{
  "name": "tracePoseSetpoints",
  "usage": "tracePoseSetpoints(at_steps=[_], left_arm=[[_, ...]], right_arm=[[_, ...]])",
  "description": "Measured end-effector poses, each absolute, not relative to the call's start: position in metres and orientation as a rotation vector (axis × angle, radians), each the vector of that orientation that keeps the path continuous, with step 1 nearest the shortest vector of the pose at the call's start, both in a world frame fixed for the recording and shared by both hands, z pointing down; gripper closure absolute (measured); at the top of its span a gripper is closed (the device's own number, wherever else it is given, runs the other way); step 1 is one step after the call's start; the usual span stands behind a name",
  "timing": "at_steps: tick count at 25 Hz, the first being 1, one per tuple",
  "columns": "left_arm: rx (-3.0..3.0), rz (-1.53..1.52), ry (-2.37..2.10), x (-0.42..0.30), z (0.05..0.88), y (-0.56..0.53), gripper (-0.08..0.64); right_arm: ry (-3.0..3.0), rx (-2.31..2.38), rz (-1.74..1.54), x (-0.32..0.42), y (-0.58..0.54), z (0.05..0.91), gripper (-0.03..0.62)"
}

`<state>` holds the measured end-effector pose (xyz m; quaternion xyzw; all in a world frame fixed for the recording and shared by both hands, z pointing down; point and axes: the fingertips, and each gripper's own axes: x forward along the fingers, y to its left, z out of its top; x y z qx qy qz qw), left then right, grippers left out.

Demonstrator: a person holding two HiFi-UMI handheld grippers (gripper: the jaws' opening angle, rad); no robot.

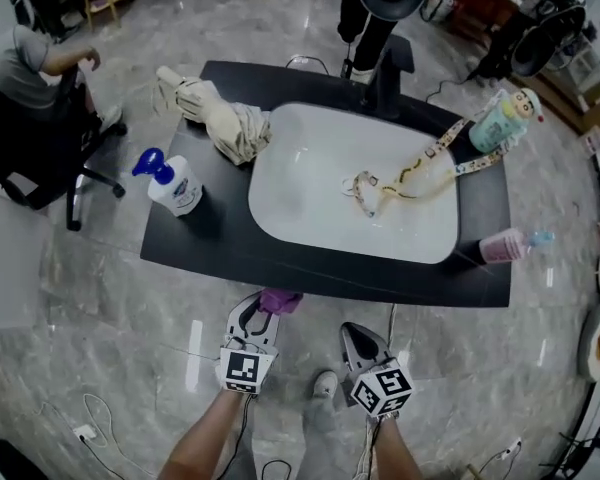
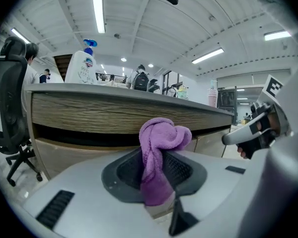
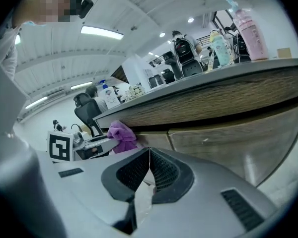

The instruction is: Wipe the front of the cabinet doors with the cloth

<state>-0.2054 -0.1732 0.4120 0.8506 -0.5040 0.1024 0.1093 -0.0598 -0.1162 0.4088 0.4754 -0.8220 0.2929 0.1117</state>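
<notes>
- The left gripper (image 1: pixel 254 320) sits at the lower centre of the head view. Its jaws are clenched on the purple cloth (image 2: pixel 159 155).
- The cloth bunches into a rounded knot above the jaws, and a tail of it hangs down between them.
- The cloth is held at the near edge of the black worktop (image 1: pixel 210 243), in front of the cabinet doors (image 3: pixel 223 145) below that edge. I cannot tell whether it presses on a door.
- The right gripper (image 3: pixel 148 171) is just right of the left one in the head view. Its jaws are closed together with nothing between them, and they point at the cabinet front.
- Under the worktop edge runs a wood-grain band (image 2: pixel 114 114), then a dark gap, then the pale doors.
- A white basin (image 1: pixel 310 198) is set in the worktop, and a patterned strap (image 1: pixel 410 176) trails across it.
- A pump bottle (image 1: pixel 174 186) with a blue head stands left of the basin, and a beige fabric bundle (image 1: pixel 220 118) lies at the basin's upper left.
- A green bottle (image 1: pixel 500 120) is at the upper right, and a pink bottle (image 1: pixel 505 245) is at the worktop's right end.
- A person (image 1: pixel 30 68) sits on an office chair in the upper left of the frame.
</notes>
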Motion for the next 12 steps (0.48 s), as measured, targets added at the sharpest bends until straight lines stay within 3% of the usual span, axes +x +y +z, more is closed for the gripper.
tracePoseSetpoints(at_steps=[12], left_arm=[[2.419, 0.28, -1.624, -0.388, 0.41, -0.195, 0.462]], right_arm=[[-2.465, 1.266, 0.802, -0.217, -0.147, 0.396, 0.565]])
